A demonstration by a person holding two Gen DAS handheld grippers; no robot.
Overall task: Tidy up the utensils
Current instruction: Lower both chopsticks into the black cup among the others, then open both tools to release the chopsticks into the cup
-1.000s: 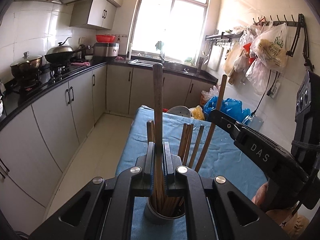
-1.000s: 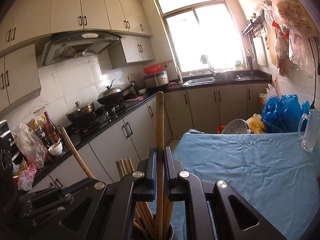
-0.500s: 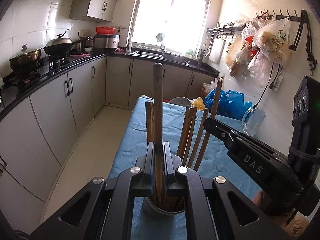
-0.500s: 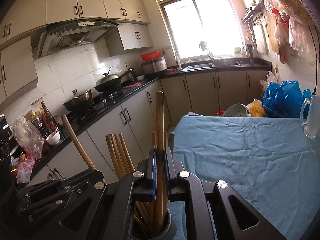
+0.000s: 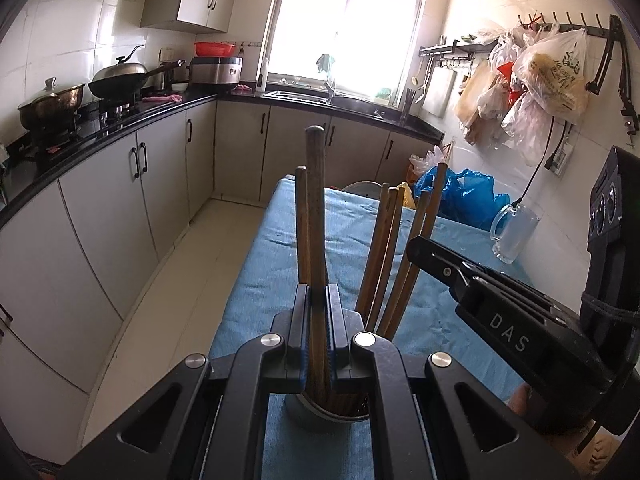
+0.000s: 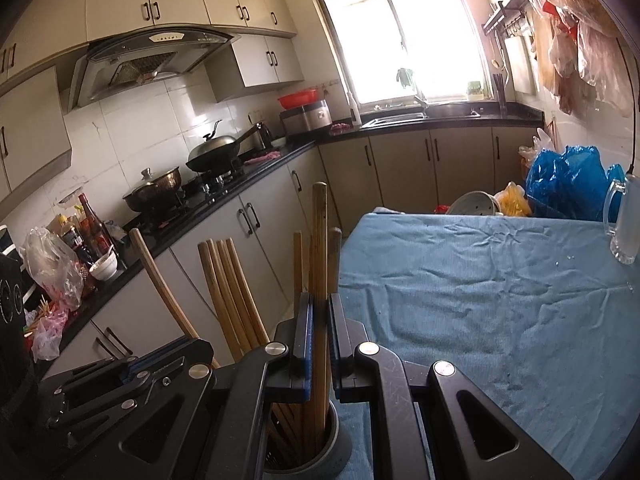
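Two wooden chopsticks are each pinched upright by a gripper: one [image 5: 316, 216] between the pads of the left gripper [image 5: 318, 320], the other [image 6: 319, 248] in the right gripper [image 6: 319, 328]. Both reach down into a grey metal holder [image 6: 336, 450] crowded with more chopsticks [image 6: 228, 292], standing on the blue tablecloth [image 6: 500, 300]. A glass mug [image 5: 514, 232] stands well apart near the wall.

We hold the left gripper [image 5: 317, 312] tilted downward directly above the utensil cup [image 5: 320, 414], its jaws clamped on one upright wooden chopstick [image 5: 314, 200]. The right gripper [image 6: 319, 320] sits just beside it over the same cup, also angled down, its jaws closed on a second chopstick [image 6: 319, 240].
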